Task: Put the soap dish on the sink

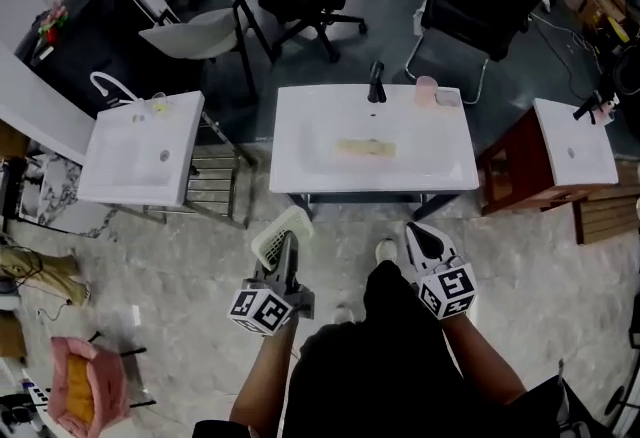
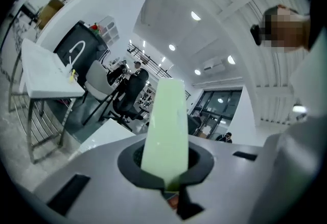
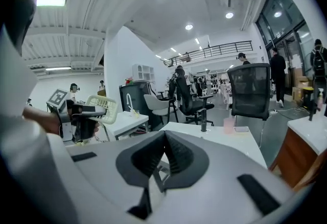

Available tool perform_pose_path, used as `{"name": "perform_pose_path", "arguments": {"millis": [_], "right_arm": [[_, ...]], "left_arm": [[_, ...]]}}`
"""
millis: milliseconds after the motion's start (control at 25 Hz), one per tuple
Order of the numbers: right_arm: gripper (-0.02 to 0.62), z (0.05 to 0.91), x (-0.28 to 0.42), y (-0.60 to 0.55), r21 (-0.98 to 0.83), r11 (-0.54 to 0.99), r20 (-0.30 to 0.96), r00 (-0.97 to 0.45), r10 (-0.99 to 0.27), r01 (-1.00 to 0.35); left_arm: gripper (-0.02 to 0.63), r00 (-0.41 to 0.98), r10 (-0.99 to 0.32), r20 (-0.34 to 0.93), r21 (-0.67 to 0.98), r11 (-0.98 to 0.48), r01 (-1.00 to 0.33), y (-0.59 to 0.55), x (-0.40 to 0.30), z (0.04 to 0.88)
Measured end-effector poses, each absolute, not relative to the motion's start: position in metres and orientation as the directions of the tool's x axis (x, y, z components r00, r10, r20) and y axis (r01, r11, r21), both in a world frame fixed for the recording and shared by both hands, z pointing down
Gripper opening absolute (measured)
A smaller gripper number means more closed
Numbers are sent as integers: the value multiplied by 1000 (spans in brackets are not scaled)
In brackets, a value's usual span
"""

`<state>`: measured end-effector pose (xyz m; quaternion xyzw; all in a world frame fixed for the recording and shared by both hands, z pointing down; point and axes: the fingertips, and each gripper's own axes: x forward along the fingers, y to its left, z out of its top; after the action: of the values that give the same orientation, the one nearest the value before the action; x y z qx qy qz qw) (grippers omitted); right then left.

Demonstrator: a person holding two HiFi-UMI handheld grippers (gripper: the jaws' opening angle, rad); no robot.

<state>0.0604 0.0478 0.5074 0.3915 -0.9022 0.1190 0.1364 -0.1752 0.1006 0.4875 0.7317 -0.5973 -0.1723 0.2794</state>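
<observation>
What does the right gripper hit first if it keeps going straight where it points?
Most likely the white sink straight ahead: the right gripper, jaws shut and empty, tilts slightly down toward its front edge or top. Nothing shows in between, though depth is unclear.

Open floor before the sink; faucet, pink cup at its rear.

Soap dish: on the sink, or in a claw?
In a claw. The left claw is shut on the soap dish, holding it in the air in front of the middle sink, not on it.
</observation>
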Motion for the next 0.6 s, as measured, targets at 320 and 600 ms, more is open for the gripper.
{"name": "perform_pose_path", "arguments": {"millis": [320, 600], "right_arm": [[-2, 511, 106, -64, -201, 610, 292, -642, -709, -766], [-2, 515, 119, -134, -228, 653, 284, -690, -665, -723]], "left_arm": [[23, 135, -971, 198, 581, 6, -814, 2, -148, 517], [23, 46, -957, 288, 527, 118, -841, -66, -137, 529]]}}
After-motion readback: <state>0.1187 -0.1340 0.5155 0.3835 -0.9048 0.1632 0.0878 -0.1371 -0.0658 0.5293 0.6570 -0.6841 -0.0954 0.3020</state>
